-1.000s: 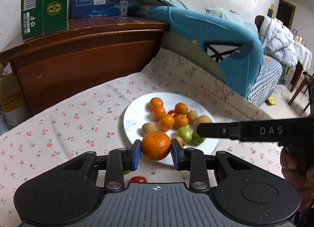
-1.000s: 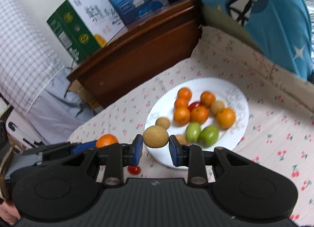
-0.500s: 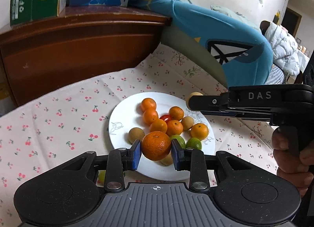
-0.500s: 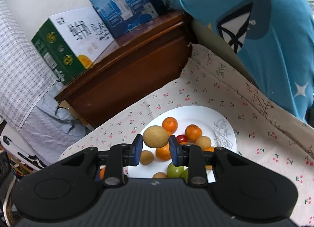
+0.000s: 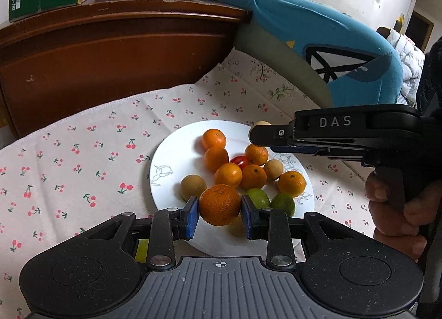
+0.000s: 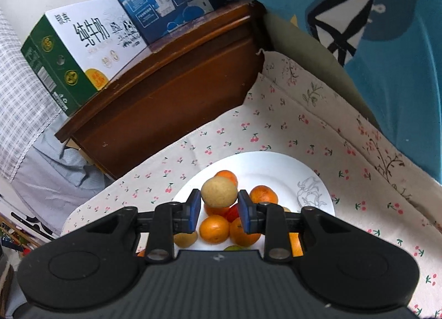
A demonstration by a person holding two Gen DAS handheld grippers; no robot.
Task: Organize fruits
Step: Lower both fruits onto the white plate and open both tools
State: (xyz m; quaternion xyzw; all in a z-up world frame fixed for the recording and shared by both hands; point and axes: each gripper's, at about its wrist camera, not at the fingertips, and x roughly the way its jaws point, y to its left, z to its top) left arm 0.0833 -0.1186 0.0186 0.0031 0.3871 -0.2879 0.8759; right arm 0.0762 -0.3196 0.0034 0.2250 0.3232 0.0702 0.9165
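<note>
Cloth: a cherry-print tablecloth (image 5: 83, 159) covers the surface, with a dark wooden cabinet (image 5: 110, 51) along its far edge and a blue cushion (image 5: 317, 43) at its far right corner
Boxes: a green milk carton box (image 6: 69, 51) and a blue box (image 6: 163, 1) stand on the cabinet top
Plate: a white plate (image 5: 171, 159) lies on the cloth toward its near edge, right of the middle
Plate contents: about six small oranges (image 5: 214, 139) bunched in the middle, a red cherry tomato (image 5: 239, 161) among them, two tan round fruits (image 5: 192, 187) and two green fruits (image 5: 282, 203) at the near rim
Left gripper (image 5: 219, 215): pointed down over the near rim of the plate, jaws narrow and clamped on a mandarin (image 5: 219, 204) held clear of the plate
Right gripper (image 6: 219, 210): angled down above the middle of the plate, blue pads pressed on a tan fruit (image 6: 219, 191); in the left wrist view it reaches in level from the right edge, its tip over the plate's far right rim
Right hand (image 5: 397, 208): fingers wrapped round the black handle, off the plate's right side
Loose fruit: something yellow-green (image 5: 141, 250) on the cloth under the left gripper, mostly hidden
</note>
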